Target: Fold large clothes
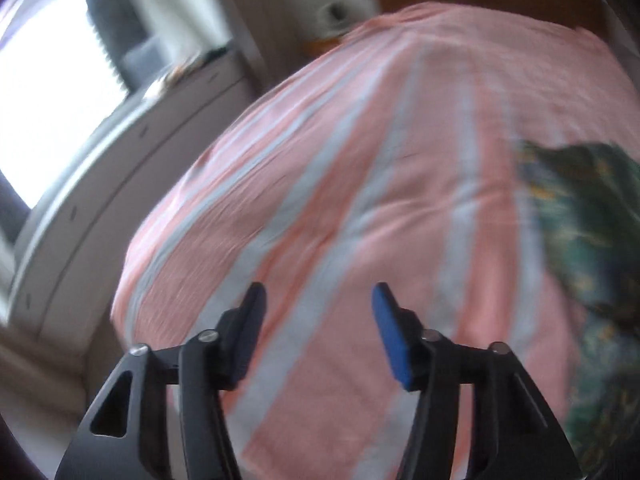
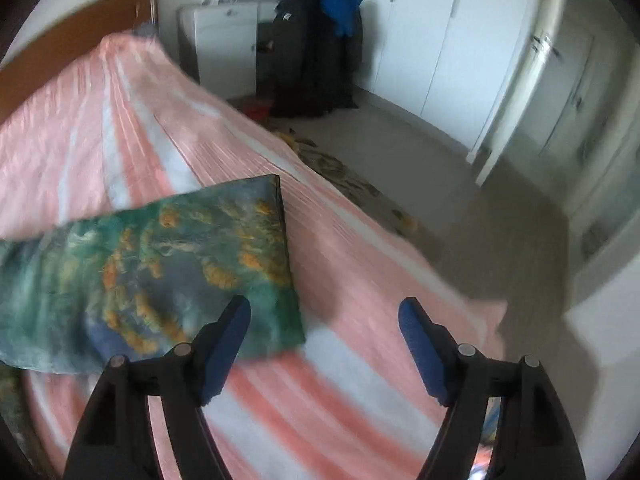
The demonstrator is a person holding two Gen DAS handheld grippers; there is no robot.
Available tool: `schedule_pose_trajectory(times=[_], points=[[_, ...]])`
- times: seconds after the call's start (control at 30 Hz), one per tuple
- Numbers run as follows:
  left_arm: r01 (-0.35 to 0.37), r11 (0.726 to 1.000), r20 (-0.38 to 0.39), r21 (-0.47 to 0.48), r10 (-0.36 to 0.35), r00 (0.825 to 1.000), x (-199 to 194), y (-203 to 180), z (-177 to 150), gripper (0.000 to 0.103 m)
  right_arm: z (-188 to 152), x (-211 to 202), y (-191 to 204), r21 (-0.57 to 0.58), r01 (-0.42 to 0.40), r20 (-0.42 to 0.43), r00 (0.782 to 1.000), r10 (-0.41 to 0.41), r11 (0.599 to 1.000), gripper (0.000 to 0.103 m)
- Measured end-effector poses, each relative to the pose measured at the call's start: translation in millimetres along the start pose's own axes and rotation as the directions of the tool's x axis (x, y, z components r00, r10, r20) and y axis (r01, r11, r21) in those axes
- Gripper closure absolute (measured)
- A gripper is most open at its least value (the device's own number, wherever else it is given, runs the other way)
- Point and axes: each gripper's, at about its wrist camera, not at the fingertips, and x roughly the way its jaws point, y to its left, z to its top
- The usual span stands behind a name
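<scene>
A green and blue garment with orange flower print (image 2: 152, 264) lies folded flat on a bed with a pink and white striped cover (image 2: 360, 264). In the left wrist view the same garment (image 1: 584, 216) shows at the right edge. My right gripper (image 2: 324, 312) hangs open above the bed, its left finger over the garment's near right corner, nothing between the jaws. My left gripper (image 1: 318, 296) is open over bare striped cover (image 1: 360, 160), well left of the garment, holding nothing.
A wooden headboard (image 2: 72, 44) closes the far end of the bed. White wardrobes (image 2: 432, 28) and a rack of dark clothes (image 2: 316, 40) stand across the floor on the right. A window (image 1: 52, 92) and white cabinet (image 1: 120, 168) lie left of the bed.
</scene>
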Motion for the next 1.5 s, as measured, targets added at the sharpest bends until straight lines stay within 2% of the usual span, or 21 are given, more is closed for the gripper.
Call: schedule_pose_trajectory(times=[0.1,0.17,0.27,0.33,0.4,0.43,0.5,0.53,0.57,0.6,0.7,0.77,0.83,0.97,1.03,1.1,1.13,1.17,1.23,1.37,1.5], points=[[0.135,0.968,0.101,0.211,-0.159,0.982,-51.2,-87.6,14.1,0.026,-25.5,-40.8,24.5,-0.073,-0.123,0.073,0.989,0.128,0.990,0.026],[0.237,0.909,0.119,0.344,-0.292,0.949,-82.8,-155.5,14.3,0.010,-47.8,-73.7,57.4,-0.164,-0.243,0.093,0.961,0.261,0.956,0.025],[0.351,0.795,0.054,0.494,-0.431,0.901,-101.7,-250.0,4.1,0.007,-87.3,-112.9,103.0,-0.251,-0.392,0.082,0.902,0.423,0.885,0.022],[0.341,0.745,0.022,0.574,-0.430,0.903,-94.5,-303.9,-7.6,0.003,-116.2,-136.0,127.1,-0.301,-0.469,0.053,0.861,0.506,0.830,0.021],[0.272,0.720,0.009,0.639,-0.360,0.933,-74.4,-353.5,-21.5,0.002,-148.4,-151.1,150.3,-0.326,-0.538,0.014,0.819,0.573,0.777,0.021],[0.219,0.707,-0.004,0.673,-0.292,0.956,-57.8,-379.0,-30.0,0.002,-161.8,-158.2,150.4,-0.331,-0.562,-0.003,0.804,0.594,0.758,0.021],[0.157,0.705,-0.004,0.691,-0.214,0.977,-34.8,-393.7,-36.1,0.010,-188.3,-171.0,168.1,-0.343,-0.604,-0.032,0.773,0.633,0.720,0.021],[0.166,0.721,0.000,0.673,-0.224,0.975,-30.6,-391.4,-36.5,0.033,-194.0,-174.6,168.5,-0.351,-0.613,-0.035,0.764,0.644,0.708,0.021],[0.212,0.742,-0.020,0.637,-0.258,0.966,-30.0,-384.3,-32.9,0.071,-201.0,-182.5,173.4,-0.364,-0.618,-0.031,0.756,0.654,0.697,0.021],[0.243,0.769,-0.041,0.591,-0.272,0.961,-31.8,-369.9,-27.9,0.091,-205.7,-190.4,171.3,-0.376,-0.619,-0.022,0.750,0.662,0.689,0.021],[0.281,0.848,-0.002,0.449,-0.313,0.950,-41.2,-303.7,-1.1,0.093,-214.6,-212.0,168.4,-0.406,-0.619,0.011,0.732,0.681,0.672,0.021],[0.284,0.894,0.037,0.346,-0.315,0.948,-44.2,-255.8,19.3,0.093,-212.9,-226.7,163.1,-0.426,-0.596,0.037,0.740,0.672,0.680,0.021],[0.262,0.935,0.073,0.239,-0.287,0.955,-37.9,-201.2,36.1,0.093,-209.1,-236.3,166.3,-0.446,-0.561,0.048,0.763,0.645,0.697,0.021],[0.094,0.995,0.099,0.035,-0.097,0.990,-4.9,-85.8,56.3,0.093,-199.3,-243.3,173.9,-0.423,-0.514,0.051,0.809,0.586,0.746,0.021],[-0.014,0.999,0.071,-0.040,0.016,0.997,19.5,-39.2,55.2,0.090,-199.0,-245.6,177.4,-0.429,-0.470,0.073,0.833,0.548,0.771,0.021],[-0.105,0.989,-0.007,-0.102,0.105,0.994,51.8,0.6,45.6,0.075,-199.9,-245.9,183.2,-0.446,-0.412,0.093,0.861,0.499,0.794,0.021],[-0.143,0.981,-0.061,-0.130,0.136,0.989,68.4,17.7,38.7,0.058,-200.0,-246.0,184.6,-0.452,-0.398,0.096,0.868,0.488,0.798,0.021],[-0.184,0.971,-0.109,-0.153,0.168,0.980,83.9,30.3,30.7,0.046,-200.4,-245.9,186.6,-0.459,-0.385,0.098,0.874,0.476,0.801,0.021],[-0.226,0.954,-0.137,-0.200,0.201,0.970,97.1,47.3,12.6,0.040,-201.2,-247.2,189.5,-0.470,-0.353,0.103,0.888,0.448,0.809,0.021],[-0.171,0.948,-0.114,-0.270,0.145,0.983,88.5,53.7,-14.2,0.019,-202.8,-252.9,191.1,-0.492,-0.280,0.128,0.913,0.386,0.825,0.015],[-0.094,0.970,-0.023,-0.222,0.091,0.996,61.8,20.9,-27.3,0.010,-201.5,-260.2,190.4,-0.507,-0.229,0.163,0.921,0.354,0.831,0.014]])
